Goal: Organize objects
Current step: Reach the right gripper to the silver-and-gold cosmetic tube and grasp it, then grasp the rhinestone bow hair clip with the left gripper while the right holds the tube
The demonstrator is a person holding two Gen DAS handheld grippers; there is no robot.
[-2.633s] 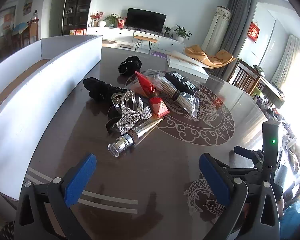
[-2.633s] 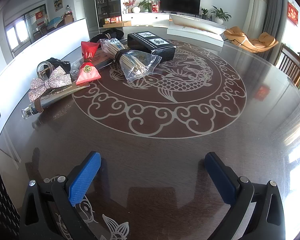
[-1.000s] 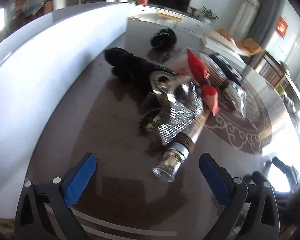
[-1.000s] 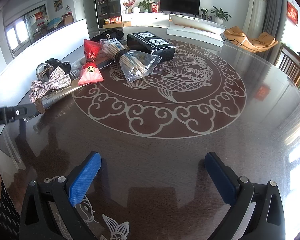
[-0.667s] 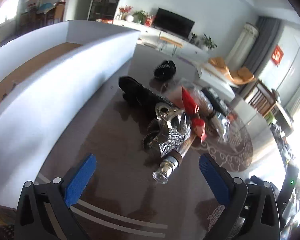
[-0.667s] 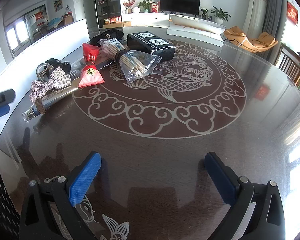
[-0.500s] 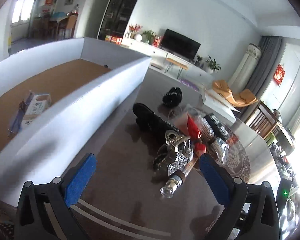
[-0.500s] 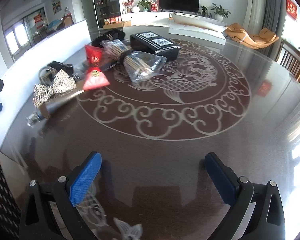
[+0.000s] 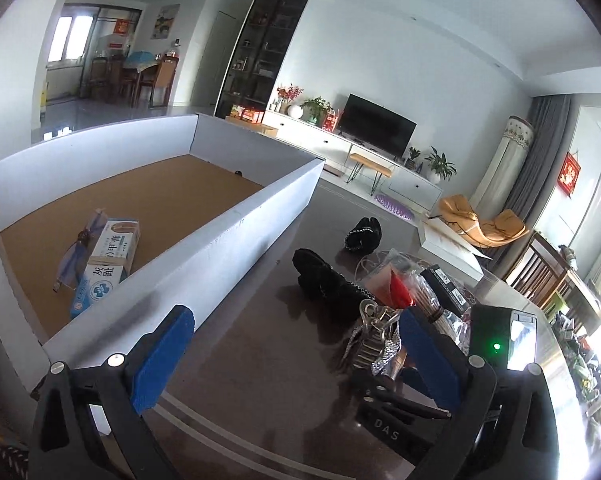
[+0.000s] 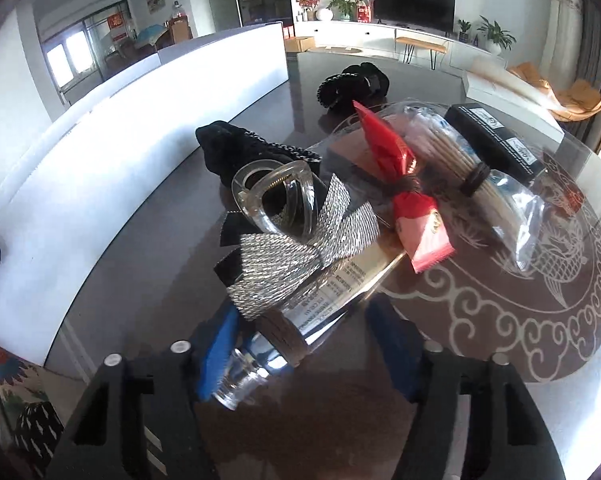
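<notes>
Right gripper (image 10: 300,344) low over the dark counter (image 10: 500,360), jaws part open and straddling the capped end of a silver tube (image 10: 284,332); left blue pad (image 10: 216,352) touching or just beside the clear cap, right pad apart from the tube, so no firm grip visible. Silver glitter bow (image 10: 300,252) draped across the tube, clear plastic ring (image 10: 276,200) resting against the bow. Just behind, a black beaded pouch (image 10: 236,148); to the right, a red foil packet (image 10: 412,200), a bagged bundle of sticks (image 10: 472,172) and a black box (image 10: 496,140), all crowded together. A second black pouch (image 10: 352,80) farther back, apart from the pile.

Left gripper (image 9: 296,356) raised above the counter edge, jaws wide open, holding nothing. White-walled box (image 9: 220,232) just to the left, cork-brown floor inside, with a blue-and-white carton (image 9: 108,260) lying in its near end.
</notes>
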